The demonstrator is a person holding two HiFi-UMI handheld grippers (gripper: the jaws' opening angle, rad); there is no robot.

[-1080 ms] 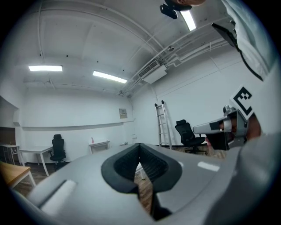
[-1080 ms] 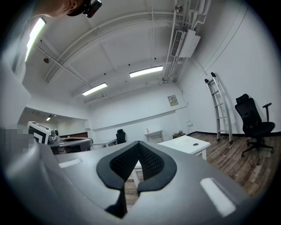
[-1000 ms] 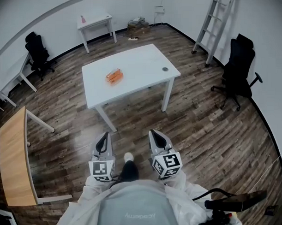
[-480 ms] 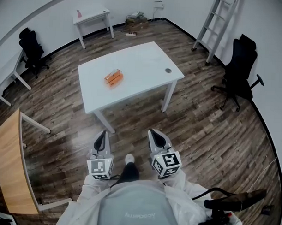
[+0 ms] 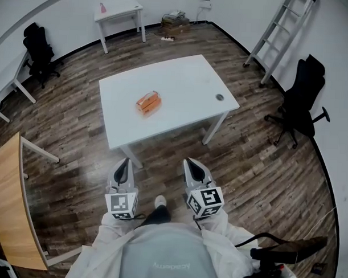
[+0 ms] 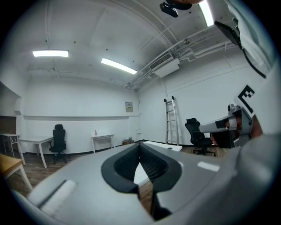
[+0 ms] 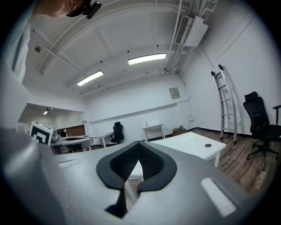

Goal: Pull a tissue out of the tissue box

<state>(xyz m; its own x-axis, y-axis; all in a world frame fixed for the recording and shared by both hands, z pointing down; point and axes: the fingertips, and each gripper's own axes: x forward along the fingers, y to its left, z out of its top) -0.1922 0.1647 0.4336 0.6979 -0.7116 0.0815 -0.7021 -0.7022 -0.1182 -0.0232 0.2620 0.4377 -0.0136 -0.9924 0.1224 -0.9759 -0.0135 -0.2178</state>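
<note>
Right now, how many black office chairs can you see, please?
2: a black office chair at far left, another black office chair at right beside the metal ladder; more may be hidden.

Left gripper point(image 5: 126, 162) and right gripper point(image 5: 188, 163) are held side by side, slightly apart, in front of the torso. Both point forward and roughly level. Each pair of jaws is closed tip to tip, with nothing between. White sleeves point(image 5: 105, 233) cover both forearms.
</note>
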